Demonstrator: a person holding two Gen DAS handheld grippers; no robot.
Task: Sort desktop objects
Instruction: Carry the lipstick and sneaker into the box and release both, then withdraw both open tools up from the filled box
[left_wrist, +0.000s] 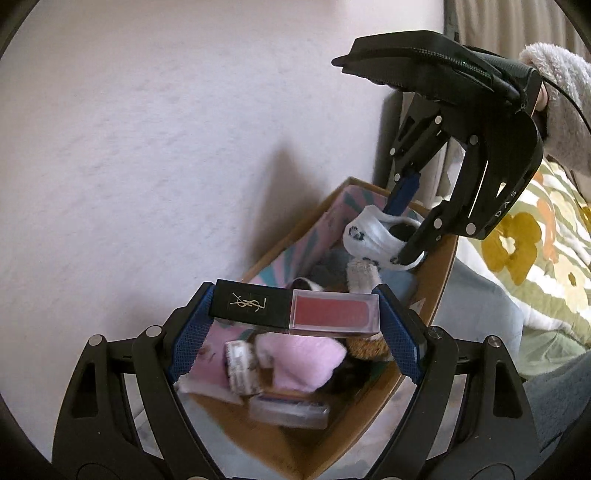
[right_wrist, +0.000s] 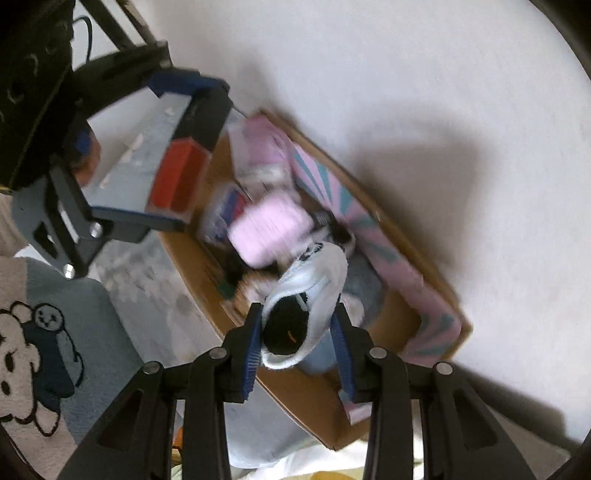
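My left gripper (left_wrist: 295, 312) is shut on a lip gloss (left_wrist: 295, 310) with a black gold-logo cap and a clear red body, held crosswise above a cardboard box (left_wrist: 436, 295). In the right wrist view the same lip gloss (right_wrist: 181, 173) shows at the upper left, blurred. My right gripper (right_wrist: 297, 332) is shut on a rolled white sock (right_wrist: 310, 291) with black marks and a black inside, hanging over the box (right_wrist: 314, 398). From the left wrist view that right gripper (left_wrist: 400, 229) and the sock (left_wrist: 369, 236) hang over the box's far end.
The box holds a pink fluffy cloth (left_wrist: 303, 362), a small jar (left_wrist: 242, 365), a clear flat case (left_wrist: 288, 411) and a pink-and-teal striped lining (right_wrist: 369, 236). It stands against a white wall (left_wrist: 147, 147). A floral bedcover (left_wrist: 535, 251) lies right; a person's fleece sleeve (left_wrist: 561, 96) holds the right gripper.
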